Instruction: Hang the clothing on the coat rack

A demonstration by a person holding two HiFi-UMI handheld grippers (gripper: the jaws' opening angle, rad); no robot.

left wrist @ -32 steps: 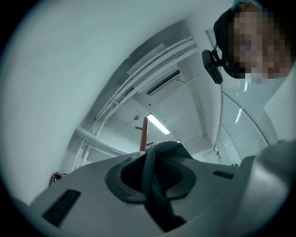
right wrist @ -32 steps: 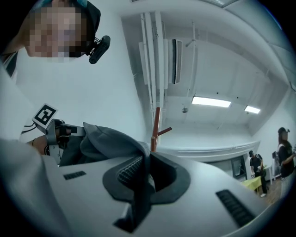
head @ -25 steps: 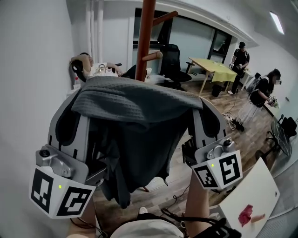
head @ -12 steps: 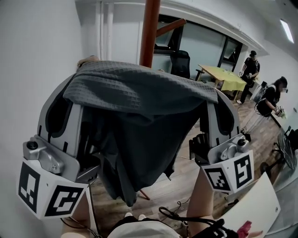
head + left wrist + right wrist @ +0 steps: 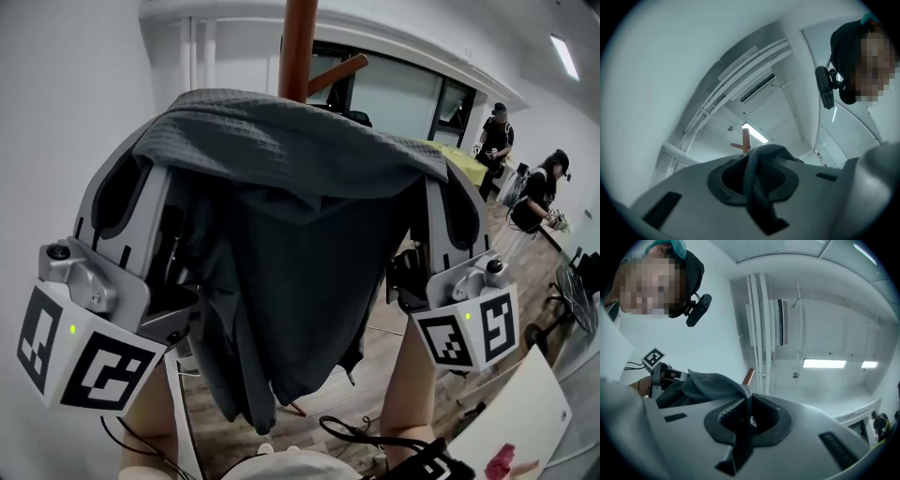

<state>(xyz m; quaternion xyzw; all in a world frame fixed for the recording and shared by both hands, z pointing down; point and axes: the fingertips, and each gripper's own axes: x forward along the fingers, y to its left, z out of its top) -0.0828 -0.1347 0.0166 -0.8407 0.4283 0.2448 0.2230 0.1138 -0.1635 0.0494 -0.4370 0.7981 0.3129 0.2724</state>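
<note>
Left tongs (image 5: 756,159) and right tongs (image 5: 746,404) raised garment (image 5: 291,225) higher.

Dark grey waffle-knit garment (image 5: 300,244) hung spread between left gripper (image 5: 131,211) and right gripper (image 5: 457,234), its upper edge draped over both gripper heads, the rest sagging between them. Brown coat rack pole (image 5: 298,47) stood upright just behind the cloth's top edge, one peg (image 5: 339,72) slanting up to the right. Two people (image 5: 539,192) stood far right on the wooden floor (image 5: 375,352).

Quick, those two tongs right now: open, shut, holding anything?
Left tongs: closed on the grey garment.
Right tongs: closed on the grey garment too.
</note>
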